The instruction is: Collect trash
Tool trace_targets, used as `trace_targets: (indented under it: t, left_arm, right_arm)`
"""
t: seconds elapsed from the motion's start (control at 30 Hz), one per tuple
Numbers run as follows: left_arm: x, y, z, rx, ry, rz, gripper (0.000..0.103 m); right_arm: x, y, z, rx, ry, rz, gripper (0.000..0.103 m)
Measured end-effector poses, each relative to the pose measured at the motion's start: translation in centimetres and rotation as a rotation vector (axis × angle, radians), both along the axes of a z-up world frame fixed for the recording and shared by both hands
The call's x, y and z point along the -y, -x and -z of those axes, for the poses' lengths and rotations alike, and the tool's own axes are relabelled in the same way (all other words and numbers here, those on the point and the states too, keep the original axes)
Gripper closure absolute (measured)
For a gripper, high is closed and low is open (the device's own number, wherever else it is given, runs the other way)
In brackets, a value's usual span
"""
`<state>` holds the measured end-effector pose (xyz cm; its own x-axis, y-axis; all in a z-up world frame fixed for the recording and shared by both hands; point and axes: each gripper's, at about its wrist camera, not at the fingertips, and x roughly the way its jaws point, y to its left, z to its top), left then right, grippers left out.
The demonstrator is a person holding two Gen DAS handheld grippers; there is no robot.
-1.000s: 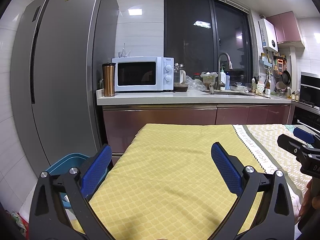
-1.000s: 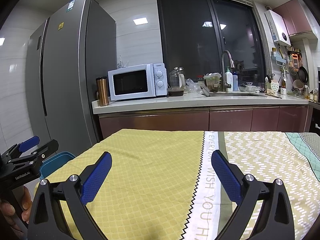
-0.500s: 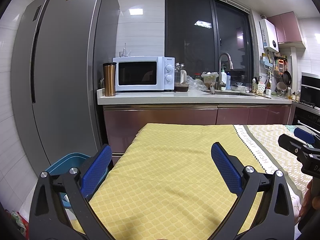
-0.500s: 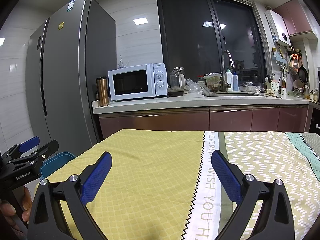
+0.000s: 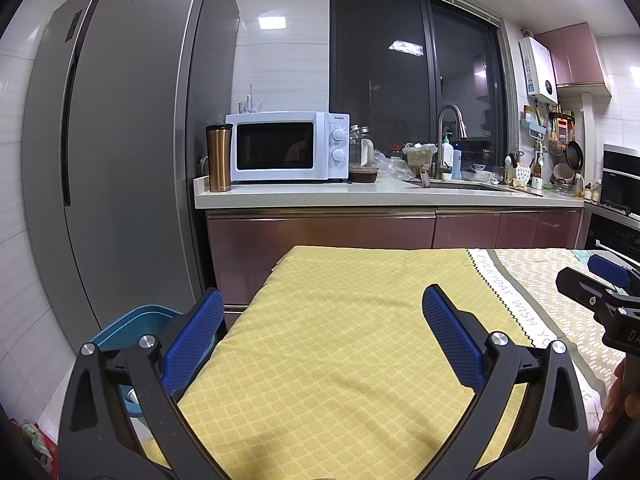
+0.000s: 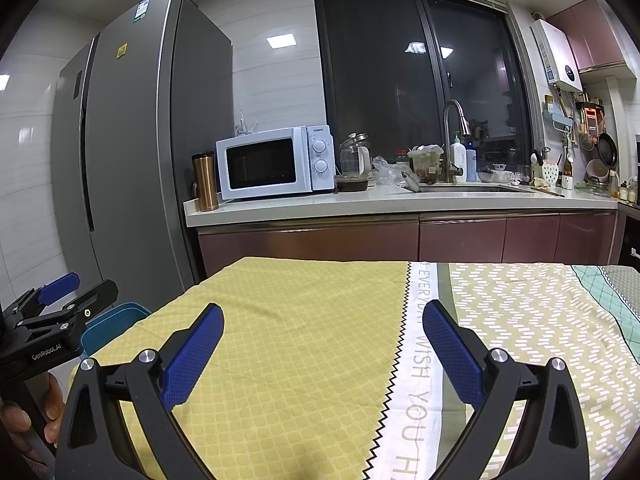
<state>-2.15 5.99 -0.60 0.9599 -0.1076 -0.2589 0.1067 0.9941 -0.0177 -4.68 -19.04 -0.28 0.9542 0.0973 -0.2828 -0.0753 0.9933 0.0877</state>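
My left gripper [image 5: 322, 334] is open and empty, held above the yellow part of a table cloth [image 5: 340, 320]. My right gripper [image 6: 320, 340] is open and empty too, above the cloth's yellow and white-lettered strip [image 6: 416, 360]. Each gripper shows in the other's view: the right one at the right edge [image 5: 600, 292], the left one at the left edge [image 6: 60, 300]. A blue bin [image 5: 132, 326] stands on the floor beside the table's left corner; it also shows in the right wrist view [image 6: 108, 328]. No trash is visible on the cloth.
A tall grey fridge [image 5: 120, 140] stands at the left. Behind the table runs a counter [image 5: 360, 196] with a white microwave [image 5: 286, 146], a copper tumbler [image 5: 219, 158], a sink tap [image 5: 448, 136] and clutter. A dark window fills the back wall.
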Motion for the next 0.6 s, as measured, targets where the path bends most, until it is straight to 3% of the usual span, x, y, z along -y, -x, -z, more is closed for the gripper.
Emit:
trace_targets:
  t: [0.6]
  left_arm:
    - [-0.15, -0.27, 0.09, -0.006, 0.003, -0.003, 0.006]
  right_arm:
    - [0.29, -0.25, -0.19, -0.004, 0.004, -0.004, 0.007]
